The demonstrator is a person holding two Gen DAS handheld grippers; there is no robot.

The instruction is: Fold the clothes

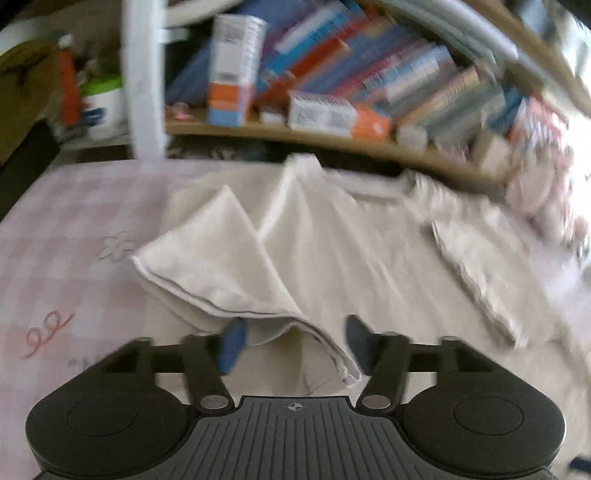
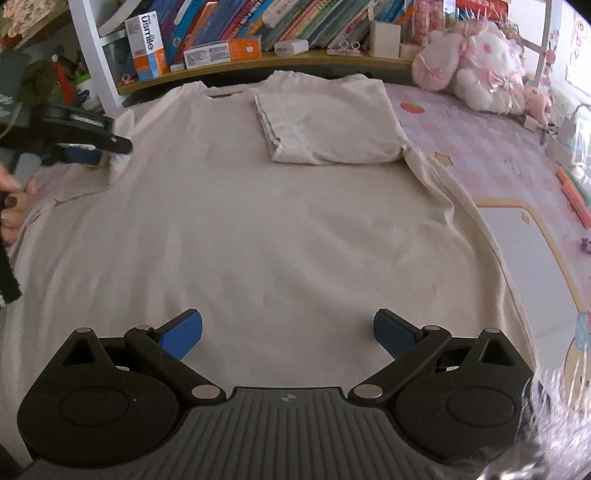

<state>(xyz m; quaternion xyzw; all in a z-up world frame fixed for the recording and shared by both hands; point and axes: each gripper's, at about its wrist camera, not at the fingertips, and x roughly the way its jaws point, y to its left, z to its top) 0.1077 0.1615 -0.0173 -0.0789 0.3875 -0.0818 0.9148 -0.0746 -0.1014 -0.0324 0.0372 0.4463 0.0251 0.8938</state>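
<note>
Both grippers gape empty: right gripper (image 2: 288,334) above the cream T-shirt (image 2: 258,221), left gripper (image 1: 291,345) with its folded sleeve (image 1: 207,266) lying loose between the jaws.

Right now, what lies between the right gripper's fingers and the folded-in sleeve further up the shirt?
Only bare shirt fabric, flat and lightly wrinkled, between the right gripper and the folded sleeve. The right wrist view shows it.

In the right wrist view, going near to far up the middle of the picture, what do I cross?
Right tool, open over the cloth → flat body of the white T-shirt → folded-in sleeve → collar → wooden shelf edge → row of books.
</note>
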